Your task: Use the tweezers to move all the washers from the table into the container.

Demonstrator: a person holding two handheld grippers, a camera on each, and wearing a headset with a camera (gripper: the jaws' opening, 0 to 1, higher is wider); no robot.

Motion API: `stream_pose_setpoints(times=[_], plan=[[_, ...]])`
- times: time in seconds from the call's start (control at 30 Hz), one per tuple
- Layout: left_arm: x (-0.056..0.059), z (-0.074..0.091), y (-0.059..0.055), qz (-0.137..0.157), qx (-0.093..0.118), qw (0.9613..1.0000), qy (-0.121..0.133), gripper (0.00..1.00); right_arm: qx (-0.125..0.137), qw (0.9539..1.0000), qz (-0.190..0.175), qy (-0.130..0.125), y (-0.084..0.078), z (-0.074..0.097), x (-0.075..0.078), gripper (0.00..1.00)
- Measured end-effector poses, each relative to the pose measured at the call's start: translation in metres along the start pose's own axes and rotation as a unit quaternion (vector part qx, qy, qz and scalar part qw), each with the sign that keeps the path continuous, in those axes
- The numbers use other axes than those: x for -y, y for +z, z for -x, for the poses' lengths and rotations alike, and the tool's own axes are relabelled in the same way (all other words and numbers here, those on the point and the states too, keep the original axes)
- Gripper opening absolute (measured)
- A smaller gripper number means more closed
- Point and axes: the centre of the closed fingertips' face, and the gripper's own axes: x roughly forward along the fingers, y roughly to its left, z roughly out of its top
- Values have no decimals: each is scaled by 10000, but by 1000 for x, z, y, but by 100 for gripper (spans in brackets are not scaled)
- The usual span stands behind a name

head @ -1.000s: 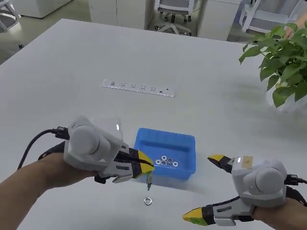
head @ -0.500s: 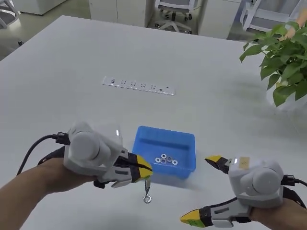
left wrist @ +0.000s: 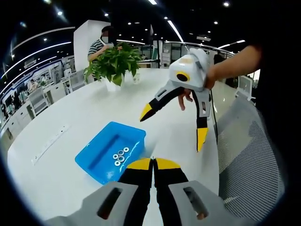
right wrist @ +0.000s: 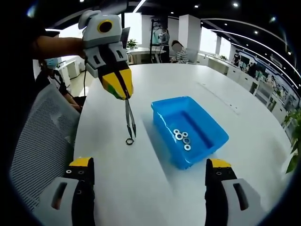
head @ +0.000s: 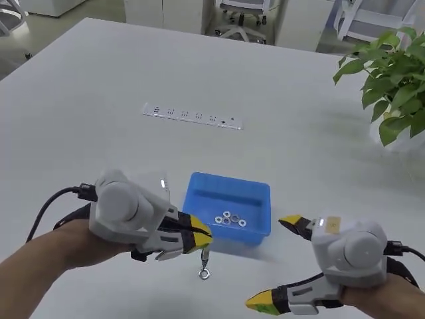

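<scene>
**Pick-up step: one washer (head: 204, 273) at the tips of the tweezers (head: 204, 258), close to the container (head: 229, 181).**

On the white surface (head: 299, 133), the blue container sits at lower centre of the head view with a cluster of washers (head: 229, 220) inside. Your left gripper (head: 202, 234), lower left, is clamped on the tweezers. Your right gripper (head: 271, 262), lower right, stands wide and empty. The tweezers' tips meet the washer just in front of the container's near wall, but I cannot tell whether it is off the surface. Next you'll likely need a firm pinch, a lift over that wall, and a release inside.

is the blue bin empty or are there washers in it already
Not empty: a cluster of washers lies in the blue bin. One more washer is outside it, at the tweezers' tips.
</scene>
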Motion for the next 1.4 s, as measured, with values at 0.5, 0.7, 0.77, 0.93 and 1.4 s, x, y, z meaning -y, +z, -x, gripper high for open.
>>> stream_pose_setpoints(times=[0.5,0.7,0.77,0.93,1.4], plan=[[3,-1,1,-37,-25,10000,-49,4,-31,10000,62,67,2,-3,-1,98],[4,-1,-1,-46,-62,9999,-70,4,-33,9999,97,115,3,-4,-4,97],[4,-1,-2,-49,-69,9999,-72,4,-23,9998,127,140,4,-5,-5,96],[5,0,-2,-59,-68,9999,-77,4,60,9990,348,280,10,-8,-10,89],[5,-1,-1,8,-83,9999,-92,4,-32,9905,991,954,20,-27,-25,51]])
